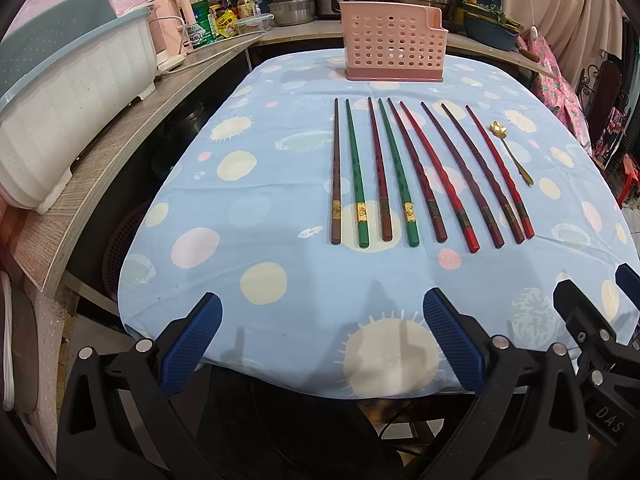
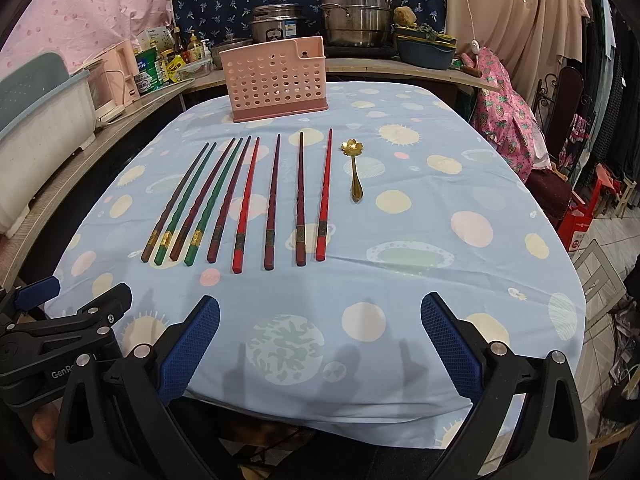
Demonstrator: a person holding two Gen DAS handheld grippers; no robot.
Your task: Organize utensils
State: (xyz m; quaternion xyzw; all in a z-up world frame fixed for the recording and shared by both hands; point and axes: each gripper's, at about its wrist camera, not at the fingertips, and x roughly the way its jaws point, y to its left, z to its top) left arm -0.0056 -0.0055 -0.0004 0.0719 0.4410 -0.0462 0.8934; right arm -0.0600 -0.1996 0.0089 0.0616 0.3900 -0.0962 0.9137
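Note:
Several chopsticks (image 1: 416, 172) in brown, green, dark red and red lie side by side on the blue spotted tablecloth (image 1: 260, 208), also in the right wrist view (image 2: 240, 204). A small gold spoon (image 1: 510, 148) (image 2: 354, 168) lies to their right. A pink perforated utensil holder (image 1: 394, 46) (image 2: 276, 78) stands upright at the table's far side. My left gripper (image 1: 322, 316) is open and empty over the near table edge. My right gripper (image 2: 320, 316) is open and empty too, beside the left one; it shows in the left wrist view (image 1: 592, 292).
A wooden counter (image 1: 120, 128) curves along the left with a white dish rack (image 1: 60, 100), a kettle and bottles. Steel pots (image 2: 356, 12) and a blue basin (image 2: 426, 54) stand behind the table. Chairs and a red stool (image 2: 588, 216) are on the right.

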